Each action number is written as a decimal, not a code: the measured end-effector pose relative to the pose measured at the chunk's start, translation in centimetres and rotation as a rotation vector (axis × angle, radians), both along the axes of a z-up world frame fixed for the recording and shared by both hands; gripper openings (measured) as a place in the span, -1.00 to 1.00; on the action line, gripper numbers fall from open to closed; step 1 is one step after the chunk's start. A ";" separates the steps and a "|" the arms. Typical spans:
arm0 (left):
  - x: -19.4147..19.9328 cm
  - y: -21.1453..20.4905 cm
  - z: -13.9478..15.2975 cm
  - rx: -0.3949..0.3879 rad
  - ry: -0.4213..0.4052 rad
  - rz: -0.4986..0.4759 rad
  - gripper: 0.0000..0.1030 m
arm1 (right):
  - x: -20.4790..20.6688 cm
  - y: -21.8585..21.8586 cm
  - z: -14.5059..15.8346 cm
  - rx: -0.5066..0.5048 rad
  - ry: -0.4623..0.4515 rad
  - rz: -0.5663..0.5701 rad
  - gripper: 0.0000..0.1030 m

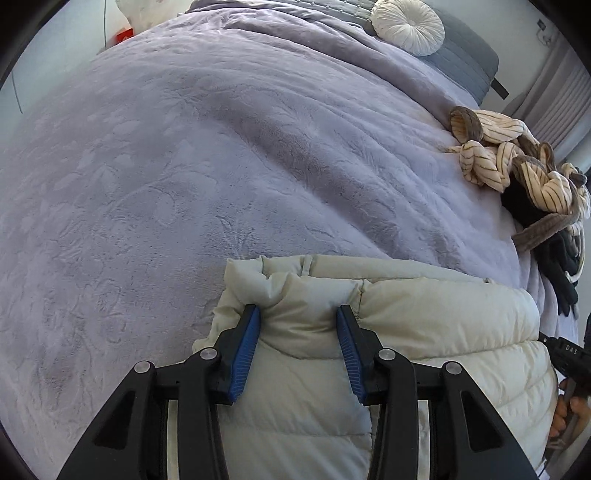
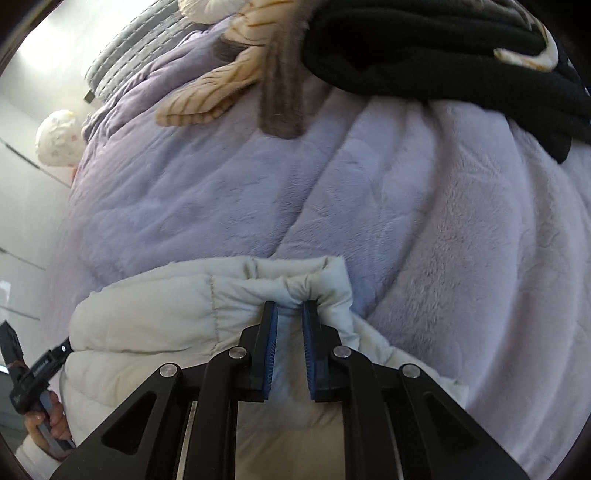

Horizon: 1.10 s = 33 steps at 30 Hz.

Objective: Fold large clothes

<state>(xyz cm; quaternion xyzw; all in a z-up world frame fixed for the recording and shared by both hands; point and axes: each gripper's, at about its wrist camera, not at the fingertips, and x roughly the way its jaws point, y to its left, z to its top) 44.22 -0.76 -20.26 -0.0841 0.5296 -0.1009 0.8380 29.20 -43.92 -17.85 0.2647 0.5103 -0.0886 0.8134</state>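
Note:
A pale grey-white puffer jacket (image 1: 424, 332) lies at the near edge of a bed, also seen in the right wrist view (image 2: 147, 321). My left gripper (image 1: 298, 314) has its blue-padded fingers (image 1: 248, 347) pressed into a thick fold at the jacket's left end, jaws wide around the padding. My right gripper (image 2: 290, 308) is shut on the jacket's right end, pinching a bunched fold between narrow jaws. Each gripper's handle and the hand on it shows at the edge of the other view.
A lavender plush blanket (image 1: 221, 166) covers the bed. A striped cream garment (image 1: 517, 166) and black clothes (image 2: 424, 48) are heaped at the right. A round white cushion (image 1: 406, 26) and a grey pillow (image 1: 465, 55) lie at the head.

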 end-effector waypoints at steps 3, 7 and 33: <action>0.3 -0.1 -0.2 0.006 0.002 0.001 -0.12 | -0.2 -0.4 -0.4 0.023 -0.008 -0.024 -0.77; 0.5 0.2 0.8 0.007 0.007 0.021 -0.12 | -0.5 -0.4 0.5 0.013 -0.002 -0.036 -0.77; -12.8 1.9 7.4 0.166 0.018 -0.048 0.63 | -11.2 6.1 9.4 0.073 -0.068 -0.050 -0.09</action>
